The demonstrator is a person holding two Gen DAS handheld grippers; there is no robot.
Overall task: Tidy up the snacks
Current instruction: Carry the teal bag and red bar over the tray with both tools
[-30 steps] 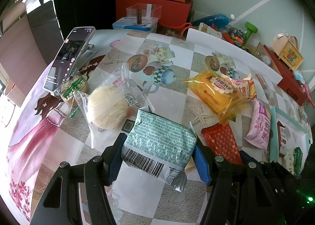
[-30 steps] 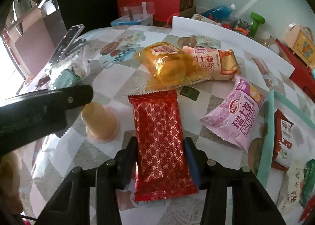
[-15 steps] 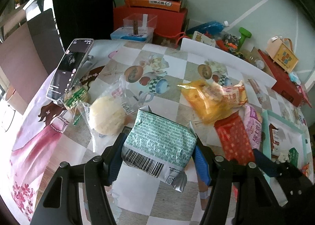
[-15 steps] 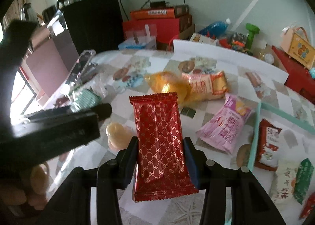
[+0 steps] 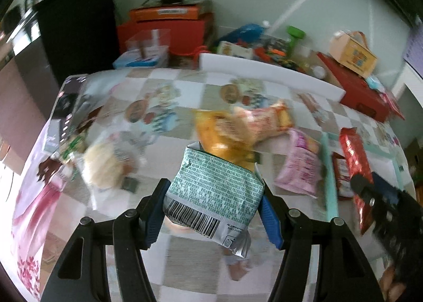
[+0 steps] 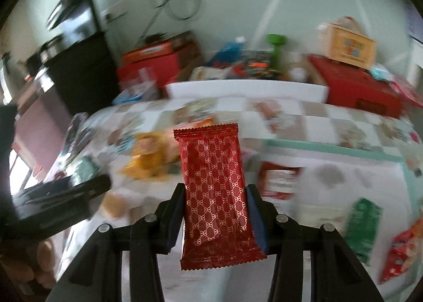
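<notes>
My left gripper [image 5: 214, 212] is shut on a green-and-white snack packet [image 5: 214, 191] with a barcode, held above the chequered tablecloth. My right gripper [image 6: 215, 212] is shut on a red packet with a gold pattern [image 6: 214, 185], held upright in the air. The left wrist view shows that red packet [image 5: 354, 159] and the right gripper [image 5: 375, 191] at the right, over the teal-rimmed tray [image 5: 331, 169]. On the table lie a yellow packet [image 5: 224, 135], an orange-pink packet [image 5: 264, 117], a pink packet [image 5: 301, 167] and a clear-wrapped round bun [image 5: 105, 167].
The tray [image 6: 330, 148] holds a green packet [image 6: 363, 225] and a red-and-white one [image 6: 280, 180]. A phone [image 5: 66, 106] leans at the table's left. A white foam board [image 5: 264, 74] lines the far edge, with red boxes [image 5: 359, 90] and clutter behind.
Both grippers have risen with their packets. The red packet left the tabletop and travelled right, towards the tray. The green packet moved right, over the yellow packet's near end.
</notes>
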